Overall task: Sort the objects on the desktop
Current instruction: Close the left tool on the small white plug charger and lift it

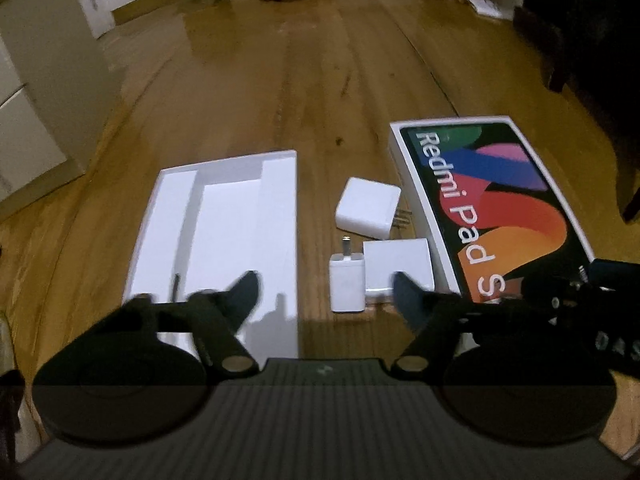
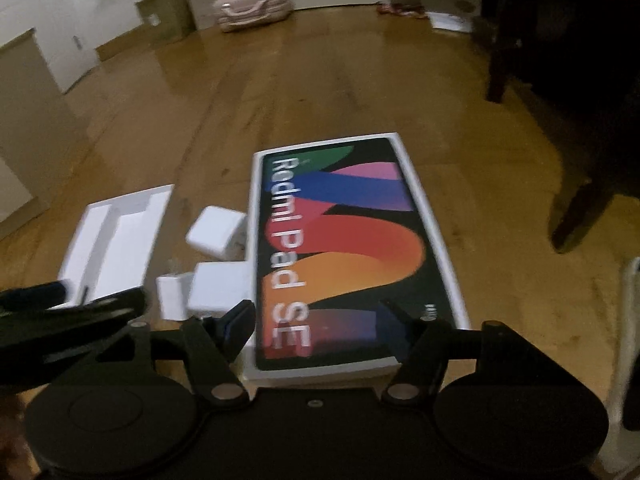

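Bare wooden floor [image 1: 288,92] is stretching wide ahead of both tongs. Between the left tongs' spread fingers, three white plastic chargers [image 1: 347,288] are crowding the narrow strip, hemmed by the white cardboard tray [image 1: 224,216] to their left and the colourful printed tablet box [image 1: 500,208] to their right. Dark wooden furniture legs [image 2: 576,216] are blocking the right tongs' far right side.

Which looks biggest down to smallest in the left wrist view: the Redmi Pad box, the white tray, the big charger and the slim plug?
1. Redmi Pad box and white tray: alike in apparent size, so I won't rank them.
2. Big charger.
3. Slim plug, though it lies nearer the camera.
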